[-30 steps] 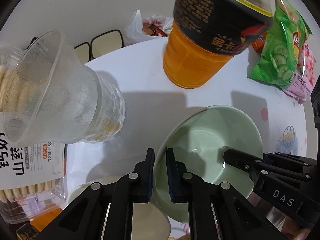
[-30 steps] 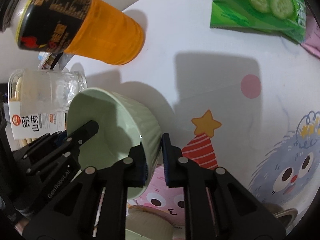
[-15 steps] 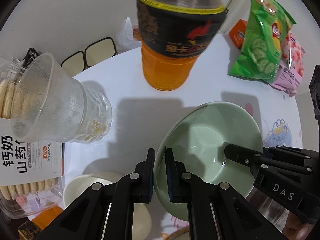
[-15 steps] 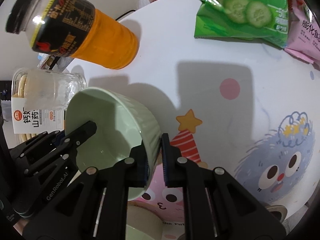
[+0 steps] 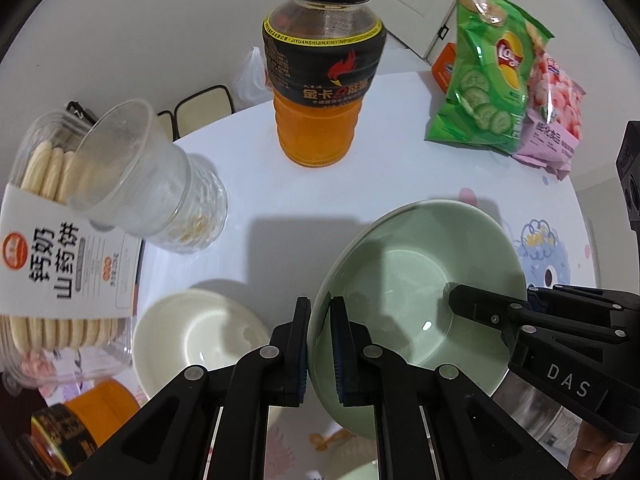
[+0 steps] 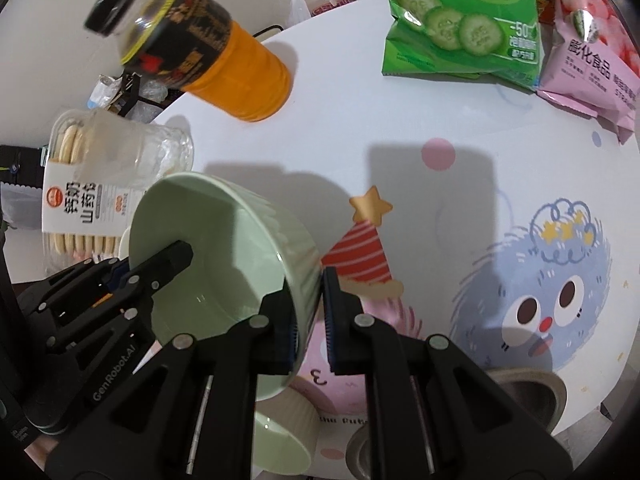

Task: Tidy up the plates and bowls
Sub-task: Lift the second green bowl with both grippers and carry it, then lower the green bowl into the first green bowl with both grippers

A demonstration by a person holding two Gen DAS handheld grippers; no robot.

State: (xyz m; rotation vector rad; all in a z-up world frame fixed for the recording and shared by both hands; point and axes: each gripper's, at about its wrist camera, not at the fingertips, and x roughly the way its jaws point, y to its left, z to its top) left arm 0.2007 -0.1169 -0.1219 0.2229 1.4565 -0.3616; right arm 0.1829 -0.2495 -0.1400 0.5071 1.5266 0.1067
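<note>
The pale green bowl [image 5: 416, 280] is held tilted above the table [image 5: 304, 200], gripped on opposite sides of its rim. The jaws of the left gripper [image 5: 320, 350] are closed on the near rim, and the jaws of the right gripper [image 6: 310, 320] are clamped on the ribbed wall. A cream bowl [image 5: 196, 336] is seen just left of it on the table, near a glass cup [image 5: 148, 176] and an orange drink bottle [image 5: 322, 64].

The right gripper [image 6: 310, 312] pinches the rim of the green bowl [image 6: 224, 248]. The left gripper [image 6: 176, 256] holds the opposite rim.
</note>
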